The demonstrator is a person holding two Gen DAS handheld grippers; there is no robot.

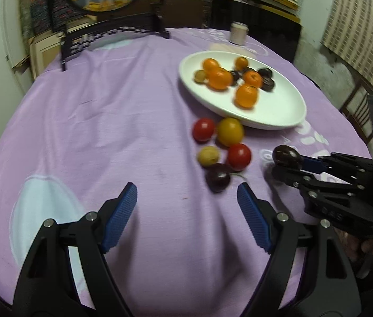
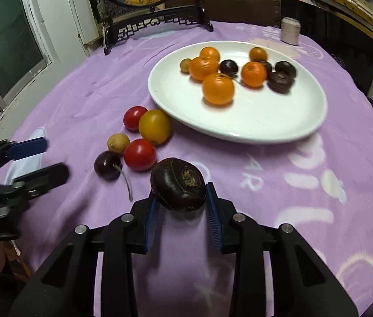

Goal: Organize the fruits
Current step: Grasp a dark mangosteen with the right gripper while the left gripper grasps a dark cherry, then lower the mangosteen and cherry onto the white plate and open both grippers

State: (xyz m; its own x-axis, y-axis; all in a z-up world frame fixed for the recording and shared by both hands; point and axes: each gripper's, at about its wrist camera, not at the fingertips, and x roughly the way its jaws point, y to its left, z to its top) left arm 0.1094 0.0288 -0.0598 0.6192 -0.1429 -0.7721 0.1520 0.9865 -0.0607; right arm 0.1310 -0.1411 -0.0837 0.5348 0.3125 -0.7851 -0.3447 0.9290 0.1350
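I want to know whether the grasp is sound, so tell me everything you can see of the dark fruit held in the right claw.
The dark fruit is a squat, rounded, brown-black thing with a glossy, faintly ridged skin and a rough tan tuft on its top face. It looks whole and firm. The right claw is shut on it, its blue ribbed pads pressing both flanks, most of the fruit jutting past the tips. In the left wrist view it is above the purple cloth, apart from the loose fruits.
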